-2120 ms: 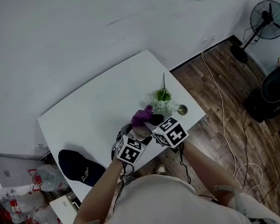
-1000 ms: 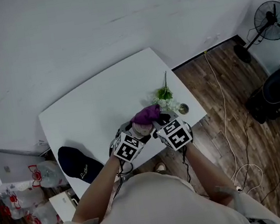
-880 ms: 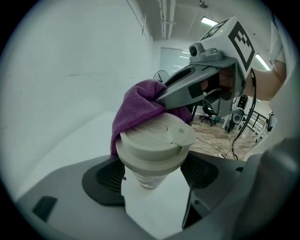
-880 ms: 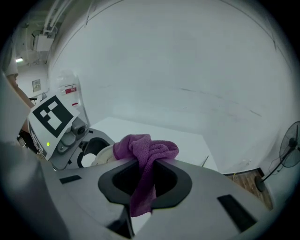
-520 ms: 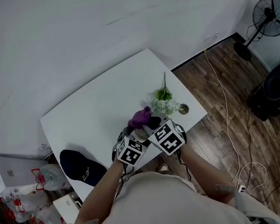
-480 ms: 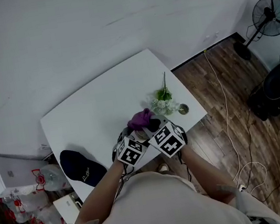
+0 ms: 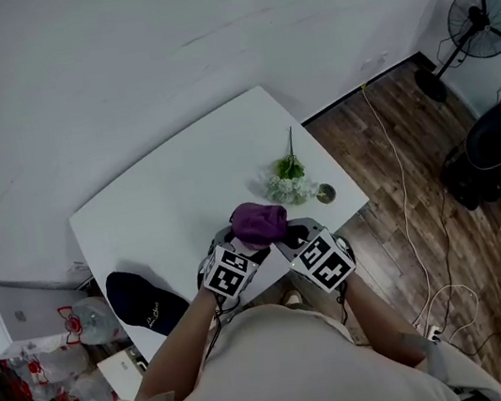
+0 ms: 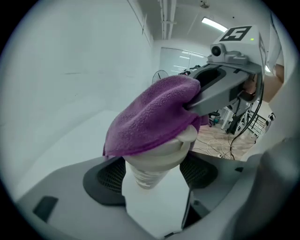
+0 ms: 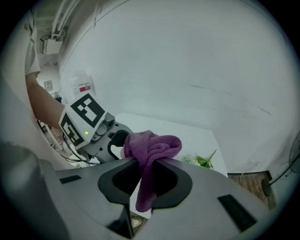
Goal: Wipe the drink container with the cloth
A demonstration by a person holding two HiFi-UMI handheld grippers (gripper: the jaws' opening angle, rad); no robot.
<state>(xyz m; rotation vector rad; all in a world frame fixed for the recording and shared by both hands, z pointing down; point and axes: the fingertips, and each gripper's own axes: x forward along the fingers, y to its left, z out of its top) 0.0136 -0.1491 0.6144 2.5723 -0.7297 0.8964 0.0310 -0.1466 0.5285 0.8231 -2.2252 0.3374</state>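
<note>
The pale, ribbed plastic drink container (image 8: pixel 149 174) with its wide cream lid sits upright between the dark pads of your left gripper (image 8: pixel 152 180). That gripper's jaws have just been closing a touch and now clamp the cup's sides. It is held over the near edge of the white table (image 7: pixel 164 195), right in front of you. Draped over the lid is the purple terry cloth (image 8: pixel 150 117), bunched and pinched tight in the closed jaws of your right gripper (image 9: pixel 149 177).

To wipe well, hold the left grip steady and no tighter, since a thin cup like this would likely buckle. Keep the cloth pressed flat on the lid as you sweep, then bring it down over the rim and along the ribbed wall. Work round the container rather than scrubbing one patch. Watch that the cloth's loose tail does not snag on the left jaws.

Much is out of sight. The cloth covers the top of the lid, and the gripper's body cuts off the cup's base. You cannot tell whether the cup rests on the table or hangs just above it, nor what is inside. Beyond the cloth lie a sprig of white flowers with green leaves (image 7: pixel 288 184) and a small round object (image 7: pixel 326 194) too small to name.
</note>
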